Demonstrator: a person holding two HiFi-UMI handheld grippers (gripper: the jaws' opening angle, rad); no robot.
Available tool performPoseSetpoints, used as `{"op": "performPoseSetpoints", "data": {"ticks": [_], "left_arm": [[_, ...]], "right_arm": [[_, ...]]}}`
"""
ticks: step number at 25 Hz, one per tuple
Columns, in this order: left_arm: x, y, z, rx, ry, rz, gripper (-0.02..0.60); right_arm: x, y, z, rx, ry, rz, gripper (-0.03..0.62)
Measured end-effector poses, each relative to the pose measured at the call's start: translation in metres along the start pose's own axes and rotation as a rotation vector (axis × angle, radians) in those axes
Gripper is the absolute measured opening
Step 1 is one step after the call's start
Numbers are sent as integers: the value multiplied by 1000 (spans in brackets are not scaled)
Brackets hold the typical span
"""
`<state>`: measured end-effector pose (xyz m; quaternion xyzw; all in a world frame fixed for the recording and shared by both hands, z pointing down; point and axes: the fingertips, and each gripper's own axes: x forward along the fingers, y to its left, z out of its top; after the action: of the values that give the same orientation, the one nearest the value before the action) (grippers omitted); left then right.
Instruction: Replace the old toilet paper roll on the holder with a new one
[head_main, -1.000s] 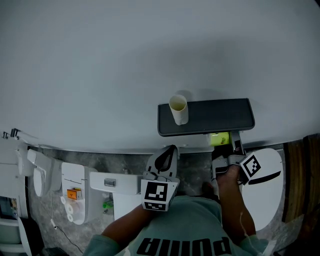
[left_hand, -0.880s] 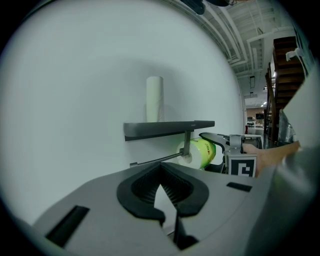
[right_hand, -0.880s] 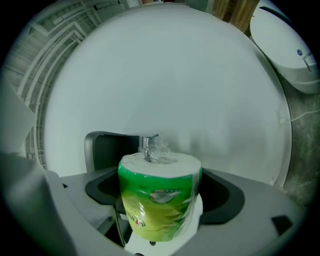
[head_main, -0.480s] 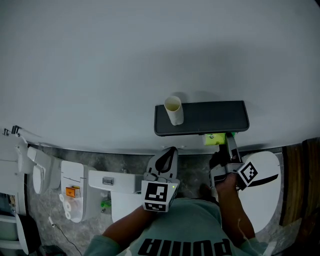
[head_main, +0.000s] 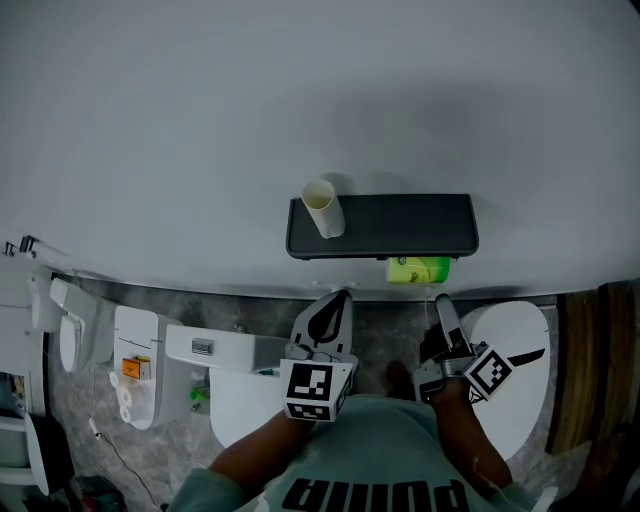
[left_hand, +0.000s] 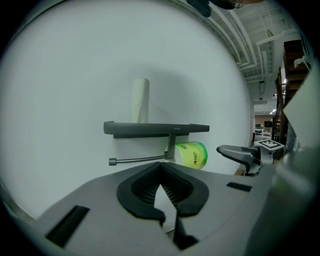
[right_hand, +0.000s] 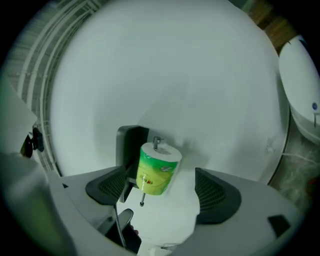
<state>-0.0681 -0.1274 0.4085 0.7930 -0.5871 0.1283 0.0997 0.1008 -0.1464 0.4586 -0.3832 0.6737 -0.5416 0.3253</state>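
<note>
Overhead, the shelf (head_main: 400, 225) hides most of the green-wrapped roll (head_main: 418, 270), just a sliver shows. Wrapper print: too small to read. Far left, the white fixtures (head_main: 70, 340) run off the edge, blurry.

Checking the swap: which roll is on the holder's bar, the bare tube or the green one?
The green-wrapped roll, on the bar under the shelf; the bare cardboard tube stands on top of the shelf.

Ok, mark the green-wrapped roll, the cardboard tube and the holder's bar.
green-wrapped roll (right_hand: 156, 172), right gripper view, middle of its wrapper.
cardboard tube (head_main: 324, 212), head view, its side wall.
holder's bar (left_hand: 140, 159), left gripper view, midway along the bare rod.
</note>
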Motion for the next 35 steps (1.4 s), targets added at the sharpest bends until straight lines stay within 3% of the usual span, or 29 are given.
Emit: {"op": "performPoseSetpoints", "data": {"ticks": [5, 11, 13, 14, 18, 22, 27, 35], "left_arm": [[-3, -12, -1, -27, -9, 37, 3], [-7, -24, 0, -48, -29, 82, 3], [-10, -27, 1, -53, -34, 102, 4], [-12, -29, 2, -56, -37, 112, 4], [-19, -31, 3, -59, -38, 162, 3], [-27, -34, 11, -67, -86, 218, 3], [-45, -37, 16, -51, -99, 249, 3], [-81, -29, 16, -30, -128, 249, 3]], "right_arm": [[-10, 27, 13, -202, 54, 25, 395], [-12, 52, 24, -478, 114, 25, 159], [-13, 56, 22, -625, 157, 0, 39], [-12, 59, 20, -714, 183, -10, 12], [-9, 76, 12, -1036, 248, 7, 11], [-5, 92, 5, -1188, 277, 62, 11], [-2, 105, 4, -1246, 278, 97, 11], [-21, 113, -20, -1248, 253, 75, 11]]}}
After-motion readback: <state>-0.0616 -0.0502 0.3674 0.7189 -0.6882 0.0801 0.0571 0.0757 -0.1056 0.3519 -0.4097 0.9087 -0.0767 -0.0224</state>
